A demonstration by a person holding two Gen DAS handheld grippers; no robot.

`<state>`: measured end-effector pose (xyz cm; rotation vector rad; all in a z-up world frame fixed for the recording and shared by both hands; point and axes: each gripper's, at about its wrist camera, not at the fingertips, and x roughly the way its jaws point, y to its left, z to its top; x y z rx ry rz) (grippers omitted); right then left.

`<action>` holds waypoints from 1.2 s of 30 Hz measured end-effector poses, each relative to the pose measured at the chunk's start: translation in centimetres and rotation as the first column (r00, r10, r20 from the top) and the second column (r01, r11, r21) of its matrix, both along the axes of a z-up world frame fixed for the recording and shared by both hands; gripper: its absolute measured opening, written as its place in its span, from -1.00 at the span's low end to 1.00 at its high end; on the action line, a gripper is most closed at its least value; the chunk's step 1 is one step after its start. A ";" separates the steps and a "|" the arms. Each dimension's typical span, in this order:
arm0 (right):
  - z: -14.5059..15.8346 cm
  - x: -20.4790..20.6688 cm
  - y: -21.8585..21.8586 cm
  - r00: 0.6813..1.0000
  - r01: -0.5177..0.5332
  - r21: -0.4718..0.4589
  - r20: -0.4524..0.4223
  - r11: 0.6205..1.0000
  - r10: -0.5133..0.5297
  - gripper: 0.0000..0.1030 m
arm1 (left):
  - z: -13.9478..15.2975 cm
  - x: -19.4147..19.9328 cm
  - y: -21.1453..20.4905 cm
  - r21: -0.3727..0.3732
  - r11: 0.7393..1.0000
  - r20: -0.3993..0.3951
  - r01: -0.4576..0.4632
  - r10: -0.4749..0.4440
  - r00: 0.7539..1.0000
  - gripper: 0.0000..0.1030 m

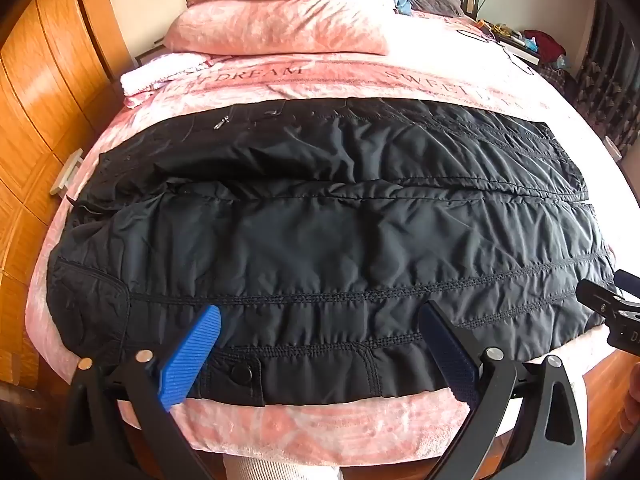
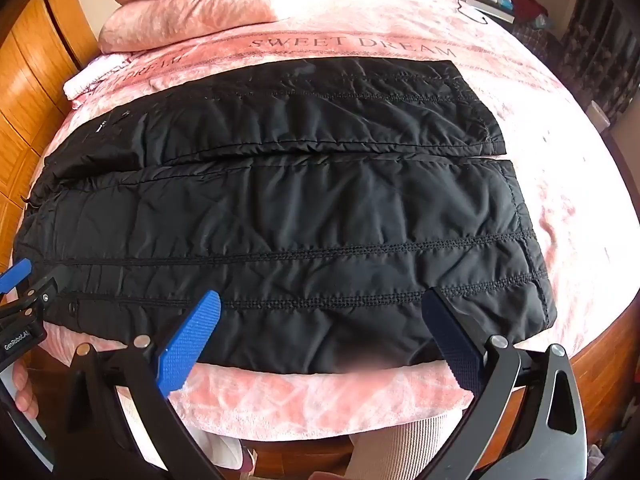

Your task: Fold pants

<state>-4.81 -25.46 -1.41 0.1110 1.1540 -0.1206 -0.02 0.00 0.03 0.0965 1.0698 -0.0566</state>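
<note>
Black quilted pants (image 1: 320,216) lie flat across a pink bed, waist to the left, leg cuffs to the right, the two legs side by side. They also show in the right wrist view (image 2: 288,216). My left gripper (image 1: 320,320) is open, its blue fingers (image 1: 192,356) spread over the near edge of the pants by the waist snap. My right gripper (image 2: 320,312) is open, its fingers (image 2: 188,344) spread over the near leg's edge toward the cuff. Neither holds cloth. The right gripper's tip also shows at the left wrist view's right edge (image 1: 604,300).
The pink "SWEET DREAM" bedspread (image 2: 360,46) covers the bed. Folded pink blankets (image 1: 280,12) are stacked at the far end, with a white towel (image 1: 156,76) beside them. A wooden wardrobe (image 1: 40,120) stands on the left. Clutter sits at the far right (image 1: 540,46).
</note>
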 end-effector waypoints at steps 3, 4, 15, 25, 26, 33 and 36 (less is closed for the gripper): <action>-0.1 0.0 0.0 1.000 -0.002 0.020 -0.004 1.000 0.002 0.95 | 0.0 0.0 0.0 0.002 1.000 -0.001 0.001 -0.001 1.000 0.93; -0.1 0.0 0.0 1.000 -0.001 0.024 -0.005 1.000 0.001 0.95 | 0.0 0.1 -0.1 0.003 1.000 -0.002 0.002 -0.002 1.000 0.93; 0.1 0.1 -0.1 1.000 -0.004 0.015 0.008 1.000 0.003 0.95 | 0.0 0.0 0.0 0.002 1.000 0.004 -0.004 0.004 1.000 0.93; 0.0 0.3 -0.2 1.000 0.004 0.035 0.001 0.999 -0.004 0.95 | -0.1 0.4 0.5 0.000 1.000 0.002 -0.005 0.005 1.000 0.93; -0.1 0.3 -0.2 1.000 0.005 0.037 0.000 0.999 -0.005 0.95 | -0.1 0.3 0.4 0.001 1.000 0.004 -0.005 0.005 1.000 0.93; -0.2 0.3 -0.3 1.000 0.004 0.036 0.001 0.999 -0.004 0.95 | 0.1 0.3 0.4 0.002 1.000 0.004 -0.004 0.004 1.000 0.93; -0.3 0.3 -0.2 1.000 0.003 0.034 0.002 0.999 -0.003 0.95 | 0.1 0.4 0.2 0.004 1.000 0.005 -0.003 0.003 1.000 0.93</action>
